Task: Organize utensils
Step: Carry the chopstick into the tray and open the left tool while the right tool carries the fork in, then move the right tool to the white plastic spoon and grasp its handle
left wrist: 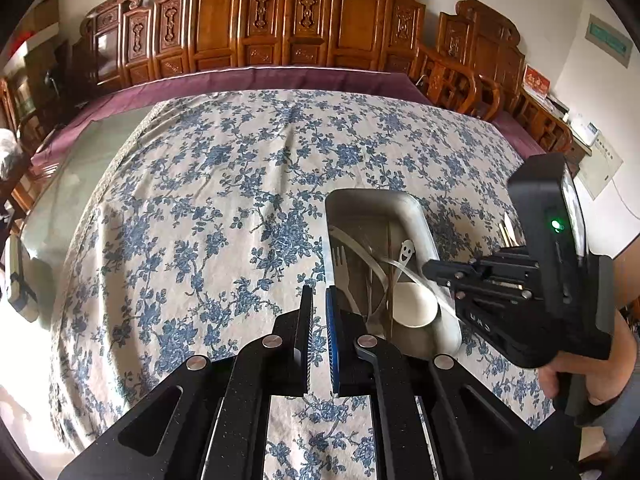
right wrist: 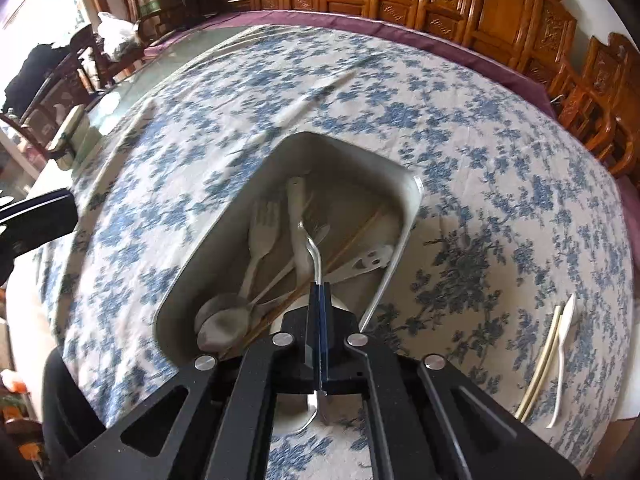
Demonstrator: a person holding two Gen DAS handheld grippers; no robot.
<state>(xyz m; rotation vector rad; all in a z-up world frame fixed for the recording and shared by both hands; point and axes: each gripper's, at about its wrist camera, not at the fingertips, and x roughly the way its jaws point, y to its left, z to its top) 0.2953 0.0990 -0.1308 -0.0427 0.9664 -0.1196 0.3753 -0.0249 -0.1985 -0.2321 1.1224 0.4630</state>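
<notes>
Right claw [right wrist: 319, 292] was clamped shut on a metal spoon [right wrist: 314, 248] by mid-handle, over the tray [right wrist: 404, 216] on the counter [right wrist: 480, 160]. Left claw [left wrist: 319, 300] was nearly shut, empty, beside the tray. Risks: thin grip could let the spoon pivot or slip; its end could snag the chopsticks [right wrist: 348, 244] or fork [right wrist: 262, 228].

Blue-flowered white tablecloth [left wrist: 224, 208] over purple undercloth [left wrist: 248, 80]; carved brown wooden chairs [left wrist: 260, 24] ranked along far side; white wall [left wrist: 600, 92] right.

Black gripper [left wrist: 319, 334], blue pad, silver screws, green light
</notes>
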